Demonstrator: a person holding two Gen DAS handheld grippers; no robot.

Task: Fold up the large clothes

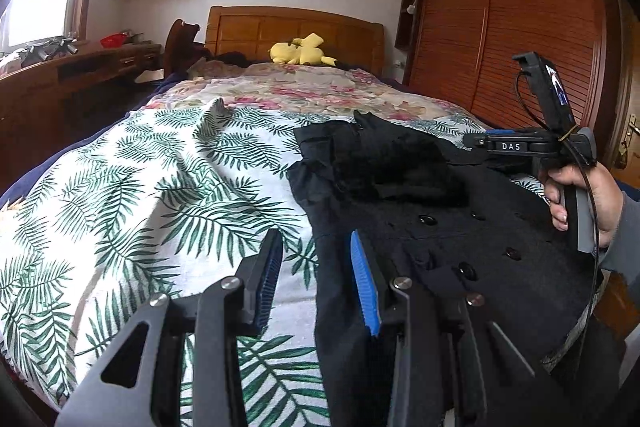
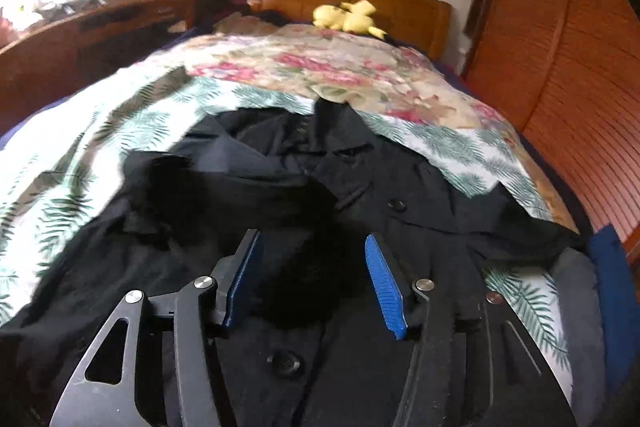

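Observation:
A large black coat (image 1: 440,227) with dark buttons lies partly folded on the leaf-print sheet (image 1: 160,187) of the bed. It fills the middle of the right wrist view (image 2: 280,195). My left gripper (image 1: 316,247) is open and empty, hovering over the coat's left edge. My right gripper (image 2: 312,247) is open and empty above the middle of the coat. In the left wrist view the right gripper (image 1: 470,140) shows at the coat's far right side, held by a hand (image 1: 580,195).
A floral quilt (image 1: 300,91) covers the far half of the bed. A yellow plush toy (image 1: 300,53) lies by the wooden headboard (image 1: 296,31). A wooden wardrobe (image 1: 520,27) stands on the right, a cluttered desk (image 1: 60,67) on the left.

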